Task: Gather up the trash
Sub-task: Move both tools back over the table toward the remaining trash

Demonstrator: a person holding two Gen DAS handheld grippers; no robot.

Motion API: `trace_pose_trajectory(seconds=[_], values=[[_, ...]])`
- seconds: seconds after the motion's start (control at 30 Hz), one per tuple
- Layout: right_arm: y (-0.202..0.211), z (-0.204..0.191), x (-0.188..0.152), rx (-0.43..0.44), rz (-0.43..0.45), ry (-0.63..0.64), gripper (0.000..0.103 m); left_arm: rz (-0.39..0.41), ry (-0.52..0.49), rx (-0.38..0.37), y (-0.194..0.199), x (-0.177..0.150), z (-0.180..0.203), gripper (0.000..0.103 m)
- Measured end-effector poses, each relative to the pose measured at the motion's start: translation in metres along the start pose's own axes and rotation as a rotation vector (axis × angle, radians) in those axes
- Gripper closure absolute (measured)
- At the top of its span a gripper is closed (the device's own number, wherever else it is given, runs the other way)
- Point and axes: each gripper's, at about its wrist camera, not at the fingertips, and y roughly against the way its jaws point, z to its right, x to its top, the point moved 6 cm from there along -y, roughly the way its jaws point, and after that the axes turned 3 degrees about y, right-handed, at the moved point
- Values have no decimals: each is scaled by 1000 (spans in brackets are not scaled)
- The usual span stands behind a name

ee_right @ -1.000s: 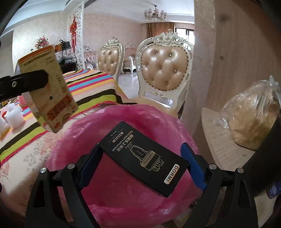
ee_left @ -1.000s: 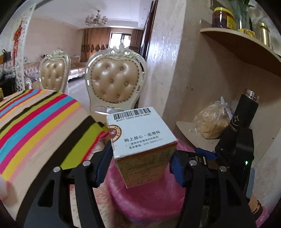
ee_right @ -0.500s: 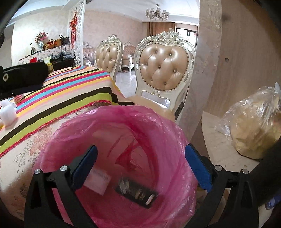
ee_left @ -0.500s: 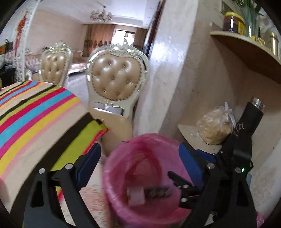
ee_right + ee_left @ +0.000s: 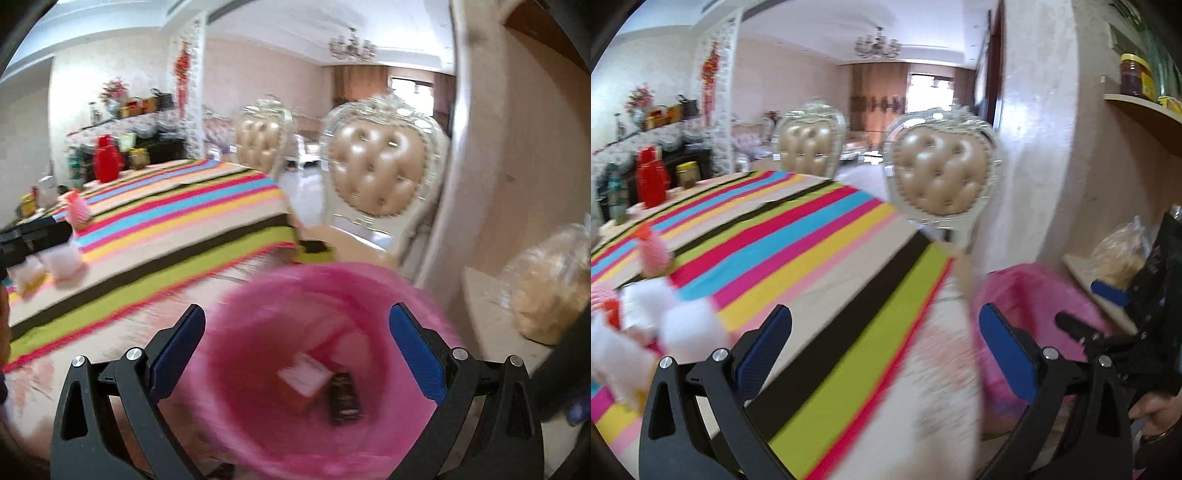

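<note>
Right gripper (image 5: 295, 347) spread wide, nothing between its blue pads, poised over the pink-lined bin (image 5: 369, 288) — and down at the bottom lie a white-topped box (image 5: 304, 373) and a black box (image 5: 343, 397), side by side. Left gripper (image 5: 884, 345) also wide apart and holding nothing, above the striped tablecloth (image 5: 798, 236), bin just to its right. Blurred white items (image 5: 679, 325) sit on the cloth; beyond, a tufted chair (image 5: 942, 177).
</note>
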Motion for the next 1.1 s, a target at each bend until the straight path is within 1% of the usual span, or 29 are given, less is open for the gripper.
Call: trace_pose_trajectory(seconds=[0.07, 0.1, 0.17, 0.23, 0.27, 0.33, 0.43, 0.47, 0.57, 0.63, 0.73, 0.77, 0.8, 0.9, 1.0, 1.1], values=[[-4, -28, 6, 43, 11, 26, 9, 0, 23, 47, 13, -7, -25, 5], [-8, -47, 8, 79, 15, 41, 9, -2, 43, 81, 20, -12, -43, 5], [-17, -83, 10, 148, -2, 70, 9, -9, 73, 133, 32, -21, -69, 5], [-23, -114, 12, 194, -19, 100, 9, -14, 103, 193, 47, -31, -101, 5], [-27, -136, 12, 235, -28, 125, 9, -17, 110, 216, 53, -35, -112, 5], [-30, -172, 13, 290, -36, 181, 9, -5, 125, 279, 73, -44, -142, 5], [-32, -222, 16, 323, -27, 273, 9, 15, 154, 382, 100, -57, -181, 5], [-33, -232, 16, 334, -26, 290, 9, 17, 163, 404, 106, -60, -190, 5], [-33, -274, 21, 392, -30, 326, 9, 22, 209, 509, 133, -71, -240, 5], [-35, -294, 24, 426, -31, 334, 9, 27, 244, 564, 150, -78, -265, 5], [-39, -322, 26, 482, -55, 342, 9, 27, 294, 643, 173, -88, -304, 5], [-42, -332, 26, 500, -69, 341, 9, 23, 302, 666, 177, -91, -309, 5], [-44, -340, 26, 515, -83, 344, 9, 5, 315, 707, 183, -96, -324, 5], [-47, -362, 25, 543, -103, 367, 9, -41, 340, 750, 187, -106, -350, 5], [-49, -388, 27, 578, -109, 394, 9, -67, 378, 764, 188, -114, -370, 5], [-56, -407, 33, 589, -121, 405, 9, -97, 409, 772, 182, -118, -386, 5]])
